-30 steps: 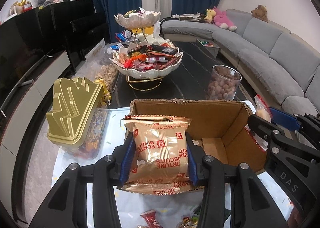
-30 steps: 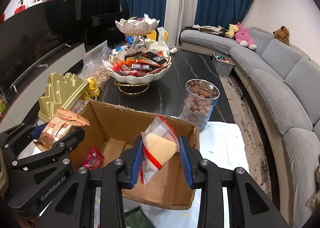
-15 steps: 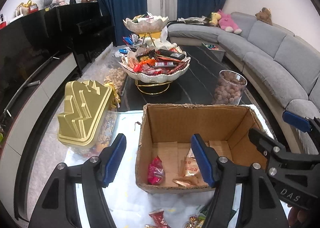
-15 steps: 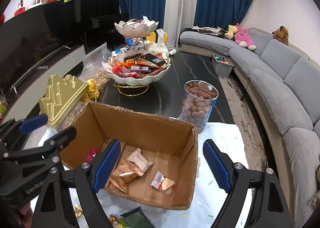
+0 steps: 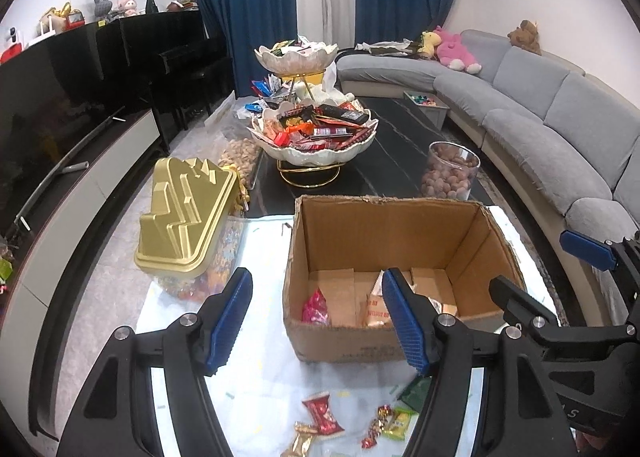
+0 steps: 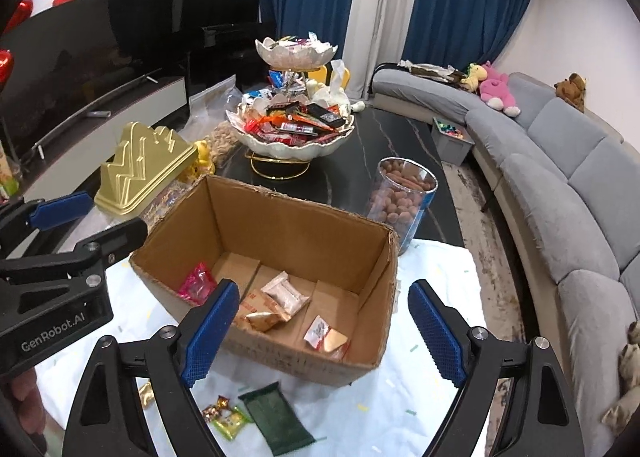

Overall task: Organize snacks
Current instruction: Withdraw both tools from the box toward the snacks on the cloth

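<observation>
From the left wrist view, the left gripper (image 5: 316,317) stands wide with nothing between its blue pads, poised above the near wall of the cardboard box (image 5: 340,345). Inside the box lie a pink packet (image 5: 316,307) and a gold biscuit pack (image 5: 376,311), so part of the sorting looks done. On the white cloth (image 5: 260,337) in front, loose snacks wait: a red wrapper (image 5: 322,413), a gold one (image 5: 302,441) and small candies (image 5: 390,423). The right gripper (image 5: 552,281) shows at the right edge.

From the right wrist view, the right gripper (image 6: 320,331) is opening its jaws, already spread wide, and nothing sits between them. Below it the box (image 6: 280,353) holds four items: the pink packet (image 6: 196,283), the biscuit pack (image 6: 264,315), a white sachet (image 6: 284,293) and a clear bag with a yellow piece (image 6: 326,337). Outside, near the front wall, lie a dark green bar (image 6: 278,419) and bright candies (image 6: 226,417).

I'd judge the job partway through: several snacks boxed, a handful on the cloth yet to be picked up.
</observation>
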